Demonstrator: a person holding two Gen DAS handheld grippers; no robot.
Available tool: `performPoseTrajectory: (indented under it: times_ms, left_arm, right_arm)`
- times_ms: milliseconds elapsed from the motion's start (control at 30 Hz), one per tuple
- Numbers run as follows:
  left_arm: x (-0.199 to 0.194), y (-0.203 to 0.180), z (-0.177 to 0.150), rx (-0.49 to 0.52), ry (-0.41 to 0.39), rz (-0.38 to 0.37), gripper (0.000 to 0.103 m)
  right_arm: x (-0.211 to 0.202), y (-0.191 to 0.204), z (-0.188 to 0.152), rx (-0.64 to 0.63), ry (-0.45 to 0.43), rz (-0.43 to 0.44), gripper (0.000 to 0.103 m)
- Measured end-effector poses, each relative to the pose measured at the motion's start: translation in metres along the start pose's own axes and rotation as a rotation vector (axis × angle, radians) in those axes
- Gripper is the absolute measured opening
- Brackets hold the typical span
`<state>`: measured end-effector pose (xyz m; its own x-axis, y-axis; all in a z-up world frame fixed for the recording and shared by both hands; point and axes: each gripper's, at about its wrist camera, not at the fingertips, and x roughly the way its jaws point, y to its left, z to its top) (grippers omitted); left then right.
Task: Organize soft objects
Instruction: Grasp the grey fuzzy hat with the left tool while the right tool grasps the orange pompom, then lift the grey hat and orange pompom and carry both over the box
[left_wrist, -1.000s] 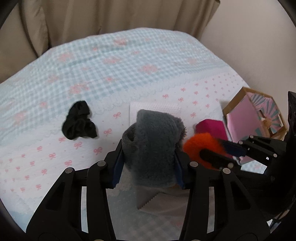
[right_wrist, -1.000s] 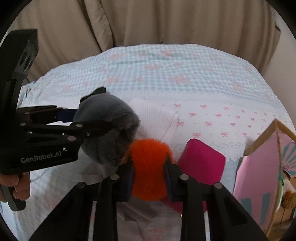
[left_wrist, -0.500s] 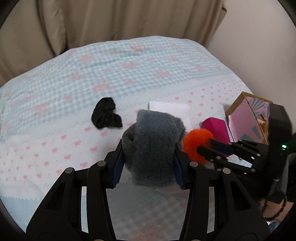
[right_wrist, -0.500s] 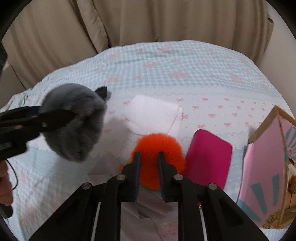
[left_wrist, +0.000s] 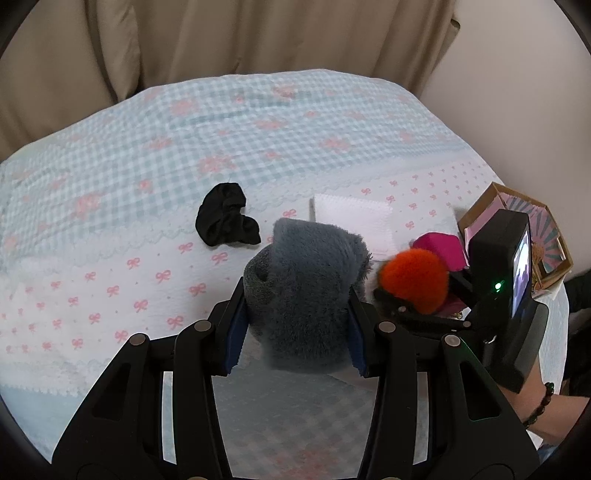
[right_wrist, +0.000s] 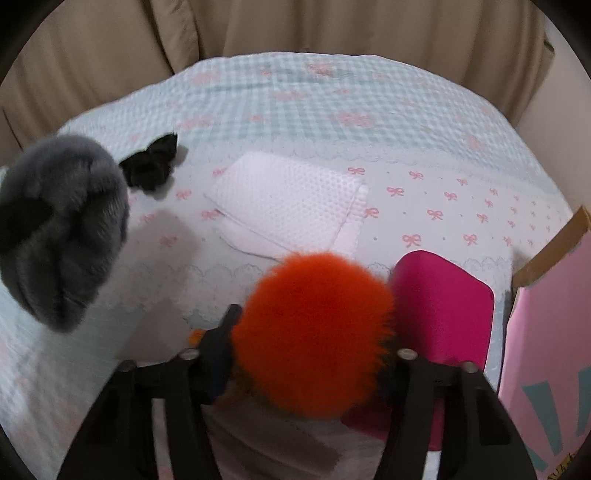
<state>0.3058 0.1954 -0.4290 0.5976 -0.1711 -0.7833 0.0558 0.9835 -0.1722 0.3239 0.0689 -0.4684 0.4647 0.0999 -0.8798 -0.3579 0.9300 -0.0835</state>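
In the left wrist view, the left gripper (left_wrist: 295, 328) pinches a plush grey fleece roll (left_wrist: 306, 291) above the checked bed cover (left_wrist: 147, 155); it should squash easily, so grip mid-body. In the right wrist view, the right gripper (right_wrist: 314, 354) fingers are spreading around a featherlight orange pompom (right_wrist: 314, 328) beside a magenta pad (right_wrist: 443, 314).

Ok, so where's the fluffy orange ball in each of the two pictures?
Left wrist view: the orange ball sits right of centre, beside the grey fluffy thing.
Right wrist view: the ball fills the lower middle, between the opening jaws of the right gripper.
Shared landmark: the white folded cloth, just behind it.
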Motion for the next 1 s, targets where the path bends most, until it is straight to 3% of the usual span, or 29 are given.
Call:
performPoseTrajectory:
  times_ms: [133, 433, 700, 1000]
  left_arm:
    - [0.003, 0.001, 0.000, 0.005, 0.005, 0.000, 0.042]
    - [-0.017, -0.006, 0.015, 0.005, -0.005, -0.006, 0.042]
    - [-0.082, -0.042, 0.047, 0.039, -0.057, -0.004, 0.042]
    - [-0.157, -0.121, 0.081, 0.073, -0.108, -0.058, 0.042]
  right_arm:
    - [-0.002, -0.009, 0.000, 0.047, -0.021, 0.007, 0.035]
    - [-0.050, -0.013, 0.010, 0.109, -0.079, 0.037, 0.034]
    - [-0.155, -0.021, 0.031, 0.174, -0.183, 0.052, 0.034]
    - [-0.279, -0.058, 0.032, 0.246, -0.268, -0.004, 0.034]
